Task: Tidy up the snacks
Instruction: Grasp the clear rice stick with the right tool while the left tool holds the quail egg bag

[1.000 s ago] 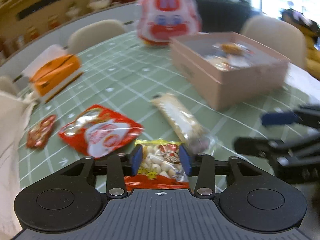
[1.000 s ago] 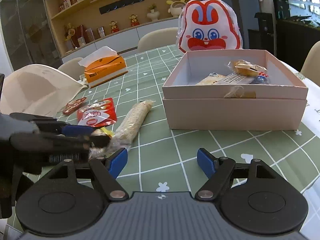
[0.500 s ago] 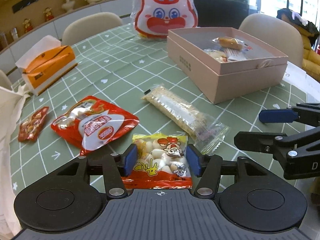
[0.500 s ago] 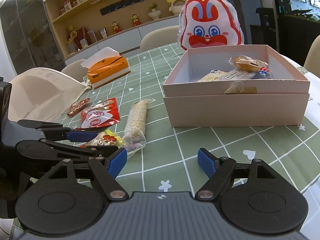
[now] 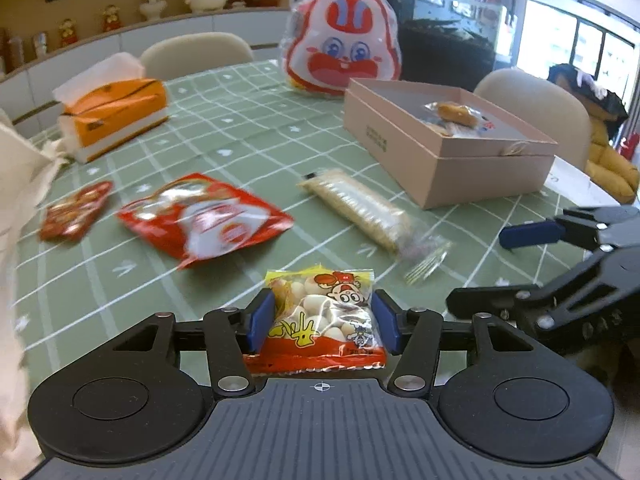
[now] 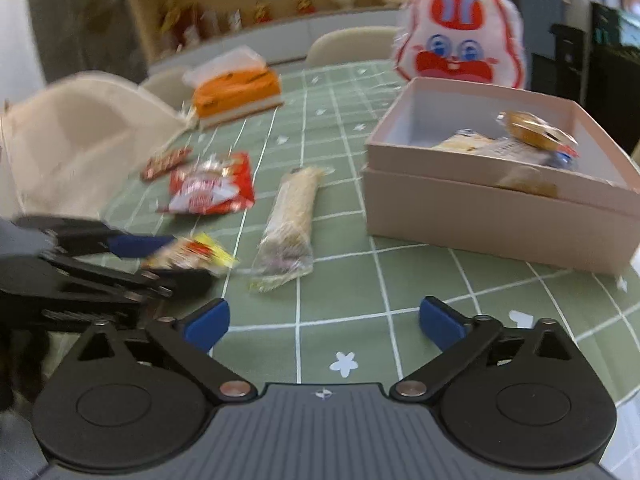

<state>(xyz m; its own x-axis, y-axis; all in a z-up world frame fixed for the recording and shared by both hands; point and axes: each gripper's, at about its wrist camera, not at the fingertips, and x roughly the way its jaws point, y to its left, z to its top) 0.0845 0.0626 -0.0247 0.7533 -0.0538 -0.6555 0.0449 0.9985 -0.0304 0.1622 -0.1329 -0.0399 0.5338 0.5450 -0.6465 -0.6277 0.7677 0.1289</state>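
Holding a small yellow-and-red plastic packet of round white candies [image 5: 322, 314] between its blue pads, the left gripper [image 5: 322, 320] stands low over the green checked tablecloth [image 5: 248, 128], near the table's front edge. The jaws are clenched on the two side edges of the packet, and in the right wrist view the packet seems lifted a little off the cloth, though blur makes this uncertain.

I judge this packet to be light, crinkly and rather slippery. The film gives way under pressure and the loose candies inside can shift, so a hold across the filled middle, as now, looks safer than one on the flat sealed end. Squeezing hard could crush the candies.

The right gripper [image 6: 322, 320] is released, its jaws spread wide over bare cloth with nothing between them. They have just been opening, and stand clearly wider than half a second ago.

The open pale pink cardboard box [image 5: 472, 176], with a few wrapped snacks already inside, stands well apart from the packet, further back on the right. Between them lies a long clear-wrapped cracker bar [image 5: 360, 208]. A shiny red pouch [image 5: 208, 216] and a small dark red sachet [image 5: 74, 210] are on the left.

Compared with a second ago, the left jaws stand somewhat wider around the packet, and the box and bar sit differently in the left view, so that hand has moved.
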